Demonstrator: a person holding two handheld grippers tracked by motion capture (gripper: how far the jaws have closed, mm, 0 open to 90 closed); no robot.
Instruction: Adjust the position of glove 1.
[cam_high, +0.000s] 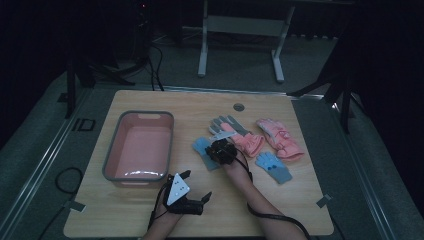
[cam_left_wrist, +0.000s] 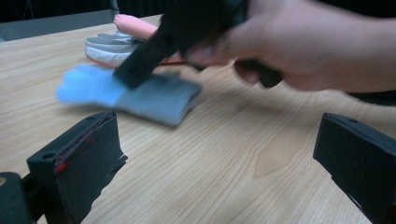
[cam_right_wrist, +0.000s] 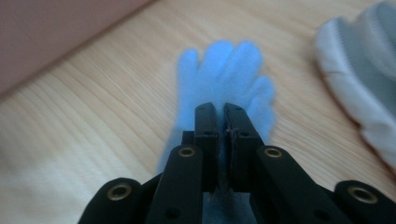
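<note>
While the right gripper pinches a small blue glove, the scene reads largest to smallest as follows.

Table: a pale wood-grain tabletop carries everything; the person's forearms come in from its near edge.

Basin: a pink rectangular plastic basin with a grey rim stands on the left half of the table, nothing visible inside it.

Other gloves: a grey-and-pink glove and a pink padded glove lie right of centre; a second small blue glove with dark dots lies just in front of them.

Task's thing: the small blue knitted glove with a grey cuff lies flat on the table between the basin and the grey-and-pink glove, fingers pointing away from the person.

Right gripper: the black two-jaw right gripper stands over that glove, jaws drawn together with a fold of blue fabric apparently caught between the pads.

Left gripper: the black left gripper with a grey three-cornered plate waits near the basin's front corner, jaws wide apart with nothing between them.

Step in hand: taking hold of the blue glove, by my reading.

Next move: probably a lift clear of the tabletop and a carry leftward over the basin's rim; it calls for a firm pinch, since thin knit could slip free.
</note>
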